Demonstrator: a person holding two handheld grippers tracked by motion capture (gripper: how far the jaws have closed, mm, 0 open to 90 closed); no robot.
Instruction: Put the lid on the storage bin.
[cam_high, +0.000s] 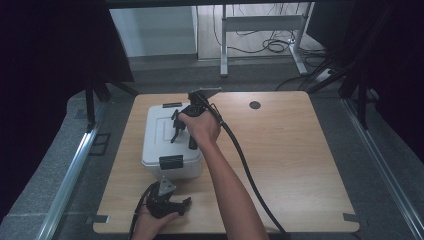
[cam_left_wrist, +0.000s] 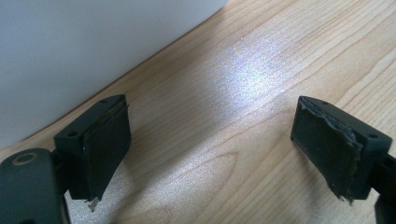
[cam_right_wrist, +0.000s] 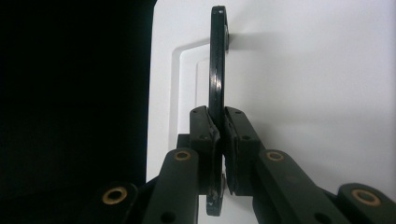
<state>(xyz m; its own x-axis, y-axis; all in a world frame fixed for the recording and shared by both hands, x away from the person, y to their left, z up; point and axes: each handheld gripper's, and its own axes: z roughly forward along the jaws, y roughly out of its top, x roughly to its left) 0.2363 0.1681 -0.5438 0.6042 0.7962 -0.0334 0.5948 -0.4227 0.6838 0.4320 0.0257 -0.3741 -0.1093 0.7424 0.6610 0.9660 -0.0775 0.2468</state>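
Right gripper clamped on the box's carry handle, left gripper idle on the bench.

My right gripper (cam_right_wrist: 219, 135) has its jaws pinched on the black handle (cam_right_wrist: 216, 79) atop the white box (cam_high: 162, 137), which sits left of centre on the bench (cam_high: 290, 150). I'd lift straight up, slowly, keeping the thin handle centred in the pads so the box doesn't swing. My left gripper (cam_left_wrist: 210, 140) rests near the box with jaws wide apart, ready to steady it.

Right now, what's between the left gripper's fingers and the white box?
Nothing: bare wooden table. In the left gripper view the open fingers rest apart from the white box, with wood between. The high view shows the left gripper just short of the box.
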